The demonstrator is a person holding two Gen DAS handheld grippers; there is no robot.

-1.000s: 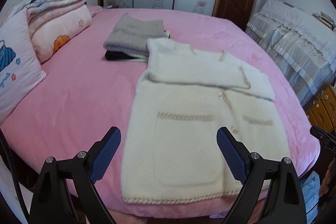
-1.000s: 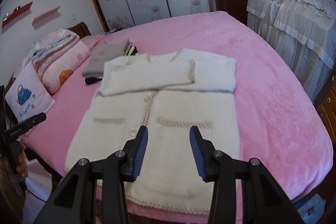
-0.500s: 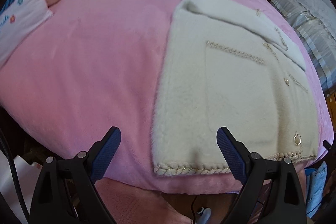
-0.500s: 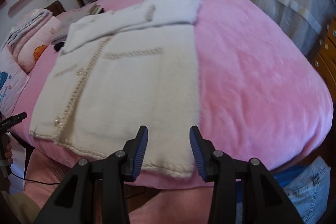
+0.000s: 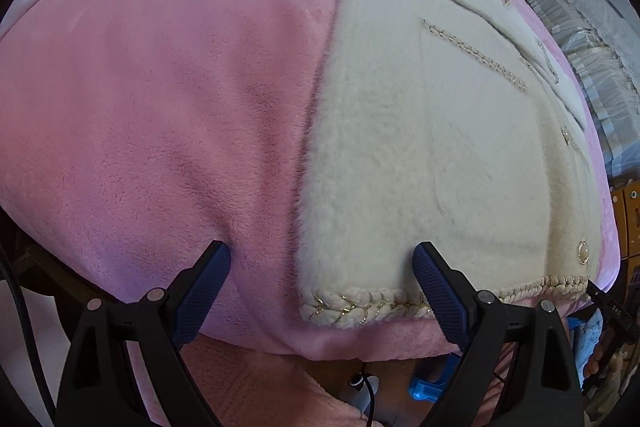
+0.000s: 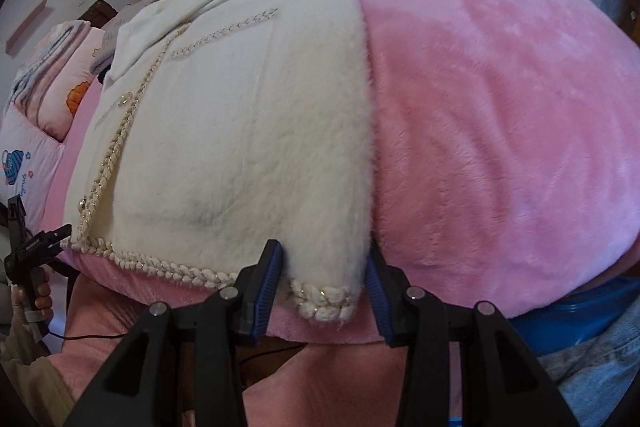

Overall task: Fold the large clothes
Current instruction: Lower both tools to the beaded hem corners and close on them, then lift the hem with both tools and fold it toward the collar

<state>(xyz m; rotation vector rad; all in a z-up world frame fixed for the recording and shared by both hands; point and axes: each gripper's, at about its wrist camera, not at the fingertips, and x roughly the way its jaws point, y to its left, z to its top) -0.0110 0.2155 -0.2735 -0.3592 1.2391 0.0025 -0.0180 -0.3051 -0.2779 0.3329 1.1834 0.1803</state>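
The cream fuzzy cardigan point(image 5: 432, 147) lies flat on the pink bed point(image 5: 160, 87), hem nearest. Left gripper point(image 5: 320, 291) and right gripper point(image 6: 324, 279), jaws open, each straddle a near hem corner.

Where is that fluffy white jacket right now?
The white jacket lies flat on the pink bed, its braided hem at the near edge. In the wrist views, the right claw straddles one hem corner and the left claw the other.
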